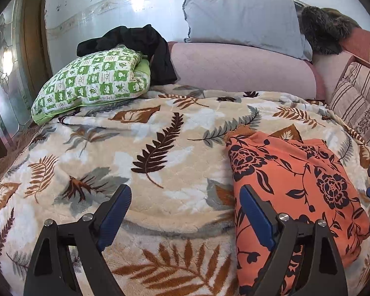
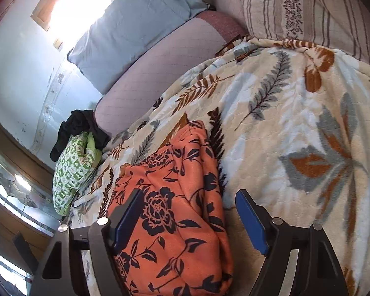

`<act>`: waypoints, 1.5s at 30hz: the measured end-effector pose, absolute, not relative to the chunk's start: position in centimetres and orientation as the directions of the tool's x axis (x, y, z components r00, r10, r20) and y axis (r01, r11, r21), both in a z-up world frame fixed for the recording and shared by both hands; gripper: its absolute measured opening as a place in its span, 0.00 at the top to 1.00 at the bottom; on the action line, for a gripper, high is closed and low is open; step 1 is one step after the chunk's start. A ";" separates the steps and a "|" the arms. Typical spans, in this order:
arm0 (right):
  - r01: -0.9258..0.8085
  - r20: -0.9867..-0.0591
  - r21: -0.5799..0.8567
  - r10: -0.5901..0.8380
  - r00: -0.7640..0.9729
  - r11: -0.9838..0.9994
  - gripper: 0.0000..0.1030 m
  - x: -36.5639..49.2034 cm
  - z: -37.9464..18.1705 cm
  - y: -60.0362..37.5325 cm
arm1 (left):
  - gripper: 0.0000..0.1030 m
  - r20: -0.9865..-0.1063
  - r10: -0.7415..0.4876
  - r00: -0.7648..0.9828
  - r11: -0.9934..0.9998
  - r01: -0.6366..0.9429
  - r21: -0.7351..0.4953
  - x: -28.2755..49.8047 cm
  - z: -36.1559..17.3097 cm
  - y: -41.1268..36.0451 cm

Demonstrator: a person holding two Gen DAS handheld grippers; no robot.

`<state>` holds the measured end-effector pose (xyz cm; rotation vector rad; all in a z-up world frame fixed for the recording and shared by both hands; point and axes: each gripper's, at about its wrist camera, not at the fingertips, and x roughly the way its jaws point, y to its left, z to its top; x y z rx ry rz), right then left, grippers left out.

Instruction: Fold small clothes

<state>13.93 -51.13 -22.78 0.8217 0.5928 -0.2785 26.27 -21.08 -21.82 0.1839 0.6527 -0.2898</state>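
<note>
We see our left claw [image 1: 185, 222] spread wide over the leaf-print blanket [image 1: 160, 133], gripping nothing; its right finger [image 1: 256, 217] overlaps the near left edge of the orange flowered garment [image 1: 296, 185]. Our right claw [image 2: 190, 219] also stands wide and holds nothing, the folded garment [image 2: 175, 212] lying between its fingers on the bed. Farther back sit a green checked pillow [image 1: 93, 81], black clothing [image 1: 140, 42] and a pale blue pillow [image 1: 241, 17].
</note>
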 end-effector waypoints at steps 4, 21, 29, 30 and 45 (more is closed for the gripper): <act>0.434 -0.597 0.570 -0.010 0.802 0.698 0.23 14.9 -22.4 -50.1 | 0.13 -0.634 -0.201 0.746 0.947 0.314 0.069 26.8 -22.1 -20.9; 0.436 -0.599 0.579 -0.003 0.801 0.689 0.23 15.1 -22.7 -50.1 | 0.13 -0.638 -0.198 0.745 0.956 0.290 0.043 27.4 -22.3 -20.9; 0.442 -0.602 0.584 -0.003 0.799 0.681 0.23 14.8 -22.9 -50.7 | 0.13 -0.643 -0.198 0.740 0.950 0.307 0.061 27.2 -22.7 -22.0; 0.443 -0.603 0.578 -0.007 0.798 0.686 0.23 14.8 -22.8 -50.7 | 0.13 -0.645 -0.196 0.739 0.950 0.307 0.063 27.2 -22.8 -22.1; 0.357 -0.620 0.329 -0.085 0.780 0.874 0.51 16.3 -20.5 -43.8 | 0.13 -0.639 -0.153 0.754 0.944 0.303 0.131 26.2 -22.9 -21.2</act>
